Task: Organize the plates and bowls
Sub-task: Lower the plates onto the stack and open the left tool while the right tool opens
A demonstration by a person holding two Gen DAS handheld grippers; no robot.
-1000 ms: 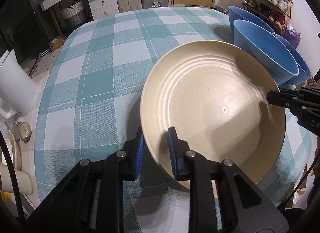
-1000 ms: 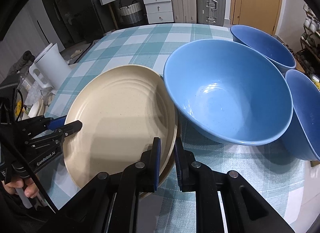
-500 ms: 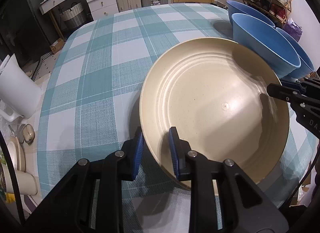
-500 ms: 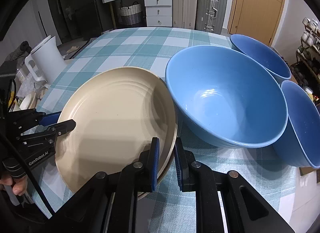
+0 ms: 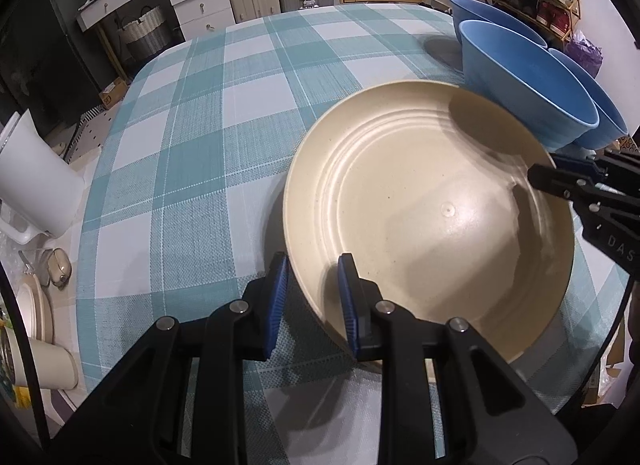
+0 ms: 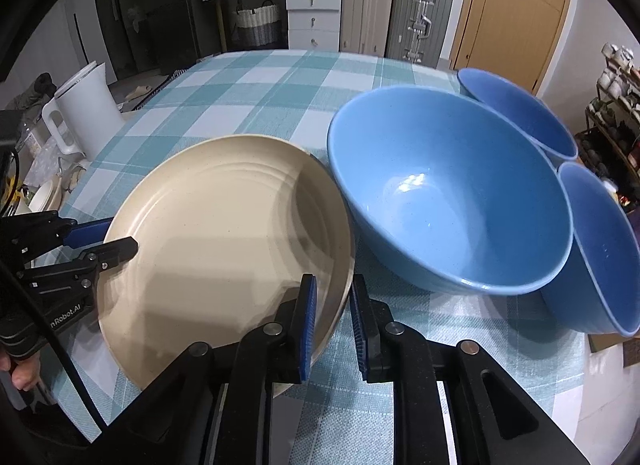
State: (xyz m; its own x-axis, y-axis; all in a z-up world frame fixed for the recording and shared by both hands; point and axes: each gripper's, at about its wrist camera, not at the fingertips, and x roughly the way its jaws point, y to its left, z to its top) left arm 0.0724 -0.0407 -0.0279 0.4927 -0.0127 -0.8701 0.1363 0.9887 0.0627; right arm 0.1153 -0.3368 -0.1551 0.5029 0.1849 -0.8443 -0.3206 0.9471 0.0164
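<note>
Left tongs (image 5: 312, 289) grasp the round cream ridged plate's (image 5: 420, 217) rim, right tongs (image 6: 332, 305) opening astride its opposite edge above the checked bench (image 5: 224, 145).

Cream ridged plate (image 5: 424, 217) tilted above checked cloth; three blue bowls (image 6: 448, 193) clustered just beside

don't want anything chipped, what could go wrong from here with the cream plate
The right tool is opening around the rim of the cream plate while the left tool pinches the opposite edge; held on one side, it could tip or slip. Its rim also sits close to the big blue bowl, so a shift might knock them together.
</note>
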